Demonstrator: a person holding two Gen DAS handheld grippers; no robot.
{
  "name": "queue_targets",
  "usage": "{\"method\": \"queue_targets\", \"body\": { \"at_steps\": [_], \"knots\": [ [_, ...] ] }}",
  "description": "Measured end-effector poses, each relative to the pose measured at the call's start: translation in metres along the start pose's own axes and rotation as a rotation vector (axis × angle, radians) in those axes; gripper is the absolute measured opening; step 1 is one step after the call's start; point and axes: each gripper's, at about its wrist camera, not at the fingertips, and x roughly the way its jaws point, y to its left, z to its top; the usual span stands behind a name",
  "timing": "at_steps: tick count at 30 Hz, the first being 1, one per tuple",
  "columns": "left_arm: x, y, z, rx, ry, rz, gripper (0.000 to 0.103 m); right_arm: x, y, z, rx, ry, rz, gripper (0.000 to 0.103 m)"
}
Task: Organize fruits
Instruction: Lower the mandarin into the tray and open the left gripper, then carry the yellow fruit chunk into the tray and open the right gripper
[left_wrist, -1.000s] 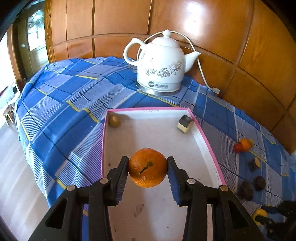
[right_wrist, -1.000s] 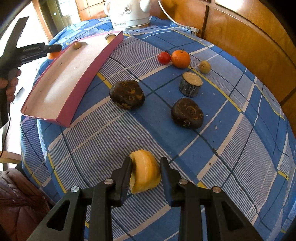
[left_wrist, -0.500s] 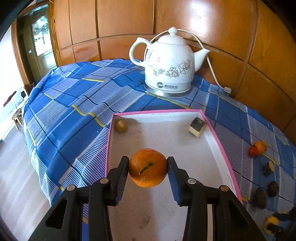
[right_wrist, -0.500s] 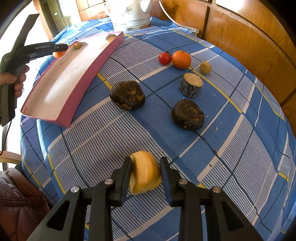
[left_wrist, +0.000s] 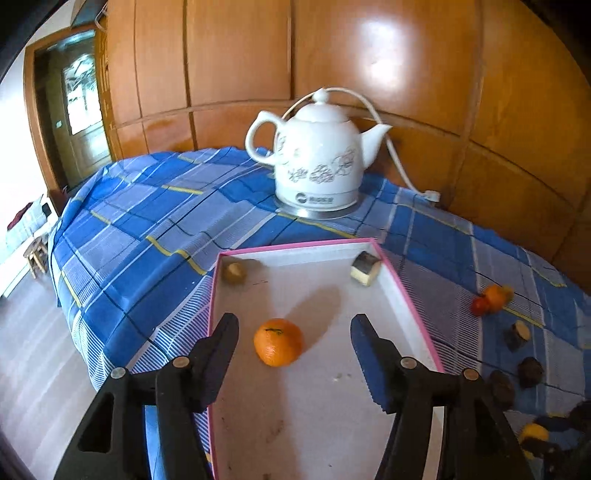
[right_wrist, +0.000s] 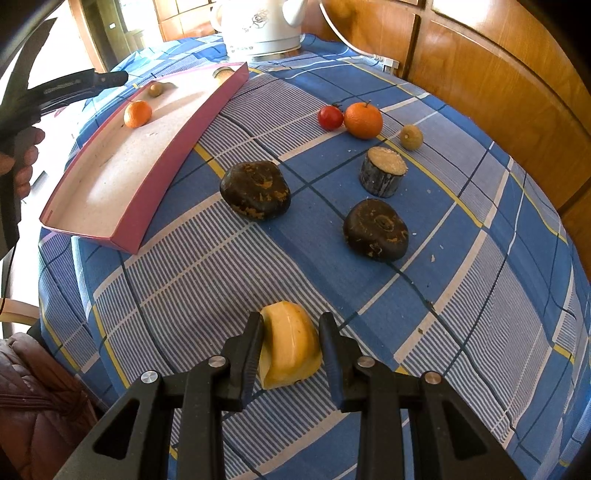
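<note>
Right view only: person's fingers (right_wrist: 22, 166).

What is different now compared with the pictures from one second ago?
The left claw let go of the orange; its jaws are opening, and the orange lies free in the pink tray. The right claw stays shut on the yellow piece.

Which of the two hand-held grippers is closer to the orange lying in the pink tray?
Left. The left hand-held gripper is opening right around the orange, no longer touching it. The right hand-held gripper is across the table, clamping a yellow piece.
</note>
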Motion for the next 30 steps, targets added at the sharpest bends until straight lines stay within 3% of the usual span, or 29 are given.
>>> {"method": "queue_targets", "body": {
  "at_steps": [13,30],
  "knots": [
    [-0.06,-0.036,-0.021,0.135,-0.108,-0.038,0.071,0.0,0.004,0.0,-0.015,-0.003,-0.02,0.031],
    [-0.079,-0.048,-0.039,0.202,-0.111,-0.047,0.072,-0.001,0.004,-0.001,-0.011,-0.007,-0.028,0.031]
  ]
}}
